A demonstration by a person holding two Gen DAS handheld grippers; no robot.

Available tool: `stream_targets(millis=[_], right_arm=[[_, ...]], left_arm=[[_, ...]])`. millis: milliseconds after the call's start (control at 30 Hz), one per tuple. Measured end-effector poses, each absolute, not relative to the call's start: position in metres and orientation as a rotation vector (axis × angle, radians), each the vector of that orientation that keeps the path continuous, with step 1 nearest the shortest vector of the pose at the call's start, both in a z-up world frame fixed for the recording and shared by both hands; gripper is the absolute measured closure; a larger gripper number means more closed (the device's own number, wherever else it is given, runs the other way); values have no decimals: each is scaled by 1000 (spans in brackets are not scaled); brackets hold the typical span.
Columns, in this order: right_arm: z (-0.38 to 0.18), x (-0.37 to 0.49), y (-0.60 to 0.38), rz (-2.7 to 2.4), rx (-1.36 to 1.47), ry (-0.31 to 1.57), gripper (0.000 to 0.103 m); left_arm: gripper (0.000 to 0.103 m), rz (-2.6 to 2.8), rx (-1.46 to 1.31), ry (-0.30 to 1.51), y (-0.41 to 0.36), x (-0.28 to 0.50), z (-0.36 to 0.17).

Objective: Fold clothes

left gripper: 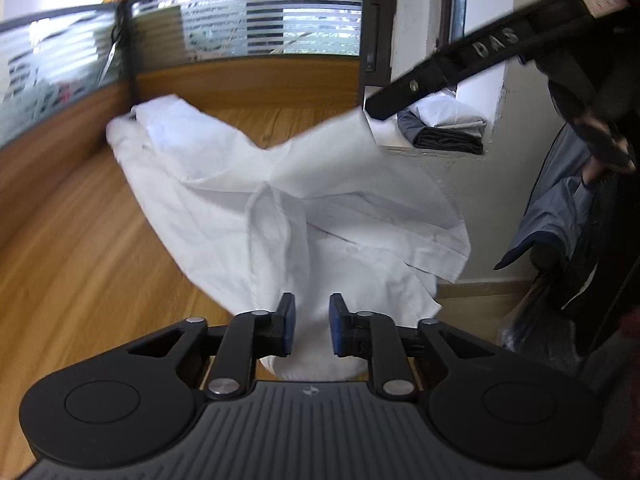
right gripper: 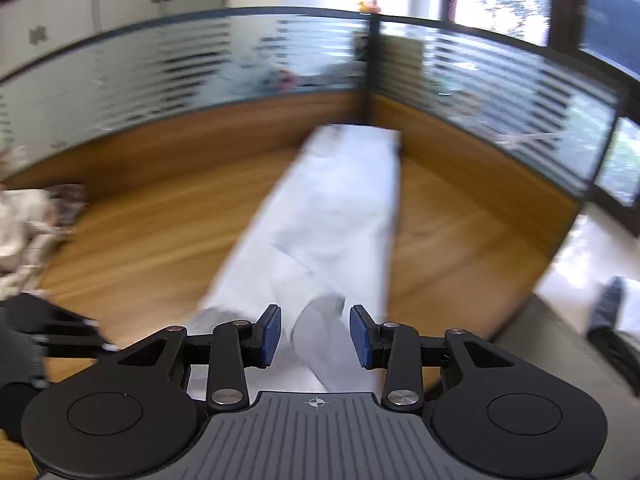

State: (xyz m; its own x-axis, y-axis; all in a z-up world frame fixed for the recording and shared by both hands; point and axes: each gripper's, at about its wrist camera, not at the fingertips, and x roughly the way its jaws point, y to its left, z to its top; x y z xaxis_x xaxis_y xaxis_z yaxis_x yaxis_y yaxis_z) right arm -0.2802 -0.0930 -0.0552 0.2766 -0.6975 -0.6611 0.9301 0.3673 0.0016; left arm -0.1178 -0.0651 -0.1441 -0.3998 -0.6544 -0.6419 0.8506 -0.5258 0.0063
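A white shirt [left gripper: 280,208] lies on the wooden desk [left gripper: 80,248], and everything else is placed here by the shirt. Its long axis runs from the near edge of the desk away to the far corner, where the glass partition [left gripper: 240,16] meets a dark post. In the right wrist view the shirt [right gripper: 336,216] shows as a long narrow strip, folded lengthwise, its far end squared off just short of that post and its near end under the gripper. The picture is blurred, so finer creases cannot be read.

In the left wrist view the cloth looks less tidy: a flap rises toward the upper right, and the near end hangs over the desk edge.

The left gripper [left gripper: 311,330] hovers at the near end of the shirt. Its blue pads [left gripper: 289,326] stand a narrow gap apart with white cloth showing behind them, but they do not press on it. The right gripper [right gripper: 315,338] sits over the same near end, its pads [right gripper: 270,334] parted wider, with a fold of cloth visible in the gap and not pinched.

To the right of the shirt, beyond the desk, a stack of folded clothes [left gripper: 444,128] rests on a white ledge. To its left, a crumpled pale garment [right gripper: 24,228] lies on the desk.
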Motion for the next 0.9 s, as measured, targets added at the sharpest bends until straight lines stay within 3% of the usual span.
stream_targets(millis=[433,900], right_arm=[[-100,-218,-83,-848,534,749,70],[-136,-230,-104,-894,582,839,79]], left_arm=[[73,-1854,614,668,-73,-57,-162],[77,-1966,518,980,-111,-55,-190]])
